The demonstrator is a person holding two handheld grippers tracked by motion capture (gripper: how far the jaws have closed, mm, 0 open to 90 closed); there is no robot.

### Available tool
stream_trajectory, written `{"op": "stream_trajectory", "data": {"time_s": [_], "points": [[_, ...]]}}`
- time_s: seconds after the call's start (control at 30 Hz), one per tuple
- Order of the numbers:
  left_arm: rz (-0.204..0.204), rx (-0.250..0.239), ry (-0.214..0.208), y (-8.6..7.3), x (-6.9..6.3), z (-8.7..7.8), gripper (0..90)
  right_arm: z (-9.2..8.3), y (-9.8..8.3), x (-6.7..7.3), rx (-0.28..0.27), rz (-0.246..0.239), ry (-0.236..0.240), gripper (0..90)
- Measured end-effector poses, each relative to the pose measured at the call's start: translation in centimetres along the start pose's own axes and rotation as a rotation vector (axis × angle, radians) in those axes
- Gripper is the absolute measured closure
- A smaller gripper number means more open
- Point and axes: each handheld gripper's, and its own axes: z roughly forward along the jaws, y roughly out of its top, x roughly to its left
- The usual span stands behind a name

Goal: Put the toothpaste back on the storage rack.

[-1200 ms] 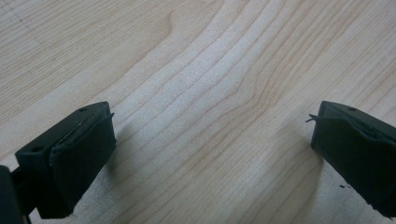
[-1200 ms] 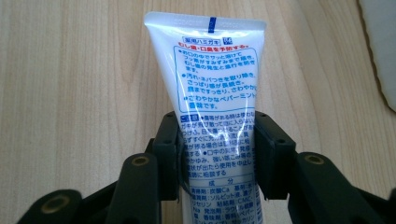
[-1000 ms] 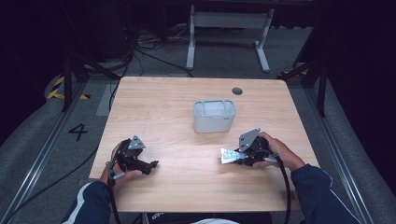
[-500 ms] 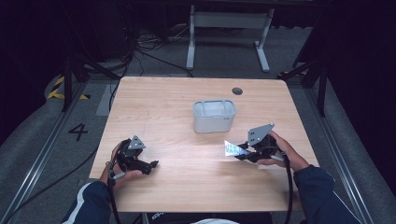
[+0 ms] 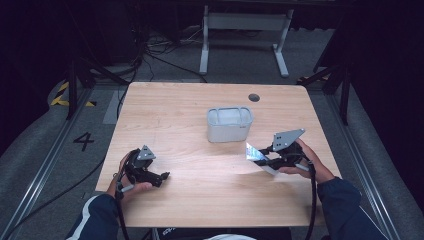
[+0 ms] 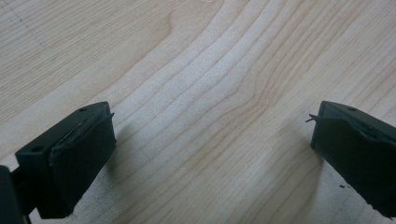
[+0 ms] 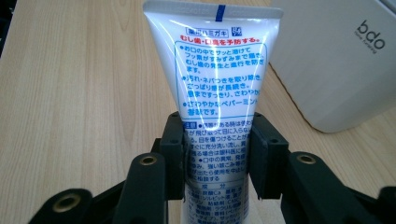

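A white toothpaste tube (image 7: 219, 79) with blue and red print is clamped near its lower part by my right gripper (image 7: 217, 154), whose two pads press on its sides. In the high view the right gripper (image 5: 264, 159) holds the tube (image 5: 254, 152) tilted above the table's right front, its flat crimped end pointing up and left toward the bin. My left gripper (image 5: 162, 177) rests low at the table's left front. Its jaws stand wide apart in the left gripper view (image 6: 212, 144), with bare wood between them.
A pale grey open bin (image 5: 229, 123) stands at the middle of the wooden table (image 5: 200, 210); its side wall (image 7: 336, 60) is close beyond the tube on the right. A dark round hole (image 5: 254, 97) sits near the far edge. Cables and a metal stand lie on the floor beyond.
My right gripper has risen and drifted right with the tube, which now tilts up off the table. The left gripper has stayed put.
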Motion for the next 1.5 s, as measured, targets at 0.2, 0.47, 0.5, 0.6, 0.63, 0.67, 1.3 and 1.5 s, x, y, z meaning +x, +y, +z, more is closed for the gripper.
{"op": "stream_trajectory", "data": {"time_s": [0.2, 0.47, 0.5, 0.6, 0.63, 0.67, 1.3, 1.5], "points": [[0.001, 0.001, -0.001, 0.0, 0.0, 0.0, 0.1, -0.4, 0.2, 0.2, -0.029, 0.002, -0.016, 64.0], [-0.005, 0.0, -0.003, 0.0, 0.0, 0.0, 0.1, -1.0, 0.8, 0.5, -0.077, 0.005, -0.044, 64.0], [-0.006, 0.0, -0.003, 0.0, 0.0, 0.0, 0.1, -1.1, 0.8, 0.5, -0.08, 0.007, -0.049, 64.0], [-0.001, -0.001, -0.001, 0.0, 0.0, 0.0, 0.2, -1.2, 1.0, 0.7, -0.092, 0.006, -0.054, 64.0], [-0.004, -0.001, -0.001, 0.0, 0.0, 0.0, 0.1, -1.2, 1.1, 0.7, -0.097, 0.006, -0.056, 64.0], [0.0, 0.0, 0.0, 0.0, 0.0, 0.0, 0.1, -1.2, 1.1, 0.7, -0.1, 0.007, -0.058, 64.0], [-0.004, 0.0, -0.002, 0.0, 0.0, 0.0, 0.1, -1.8, 1.9, 1.1, -0.157, 0.03, -0.13, 64.1], [-0.003, 0.0, -0.001, 0.0, 0.0, 0.0, 0.1, -2.0, 2.2, 1.0, -0.184, 0.044, -0.146, 64.2]]}}
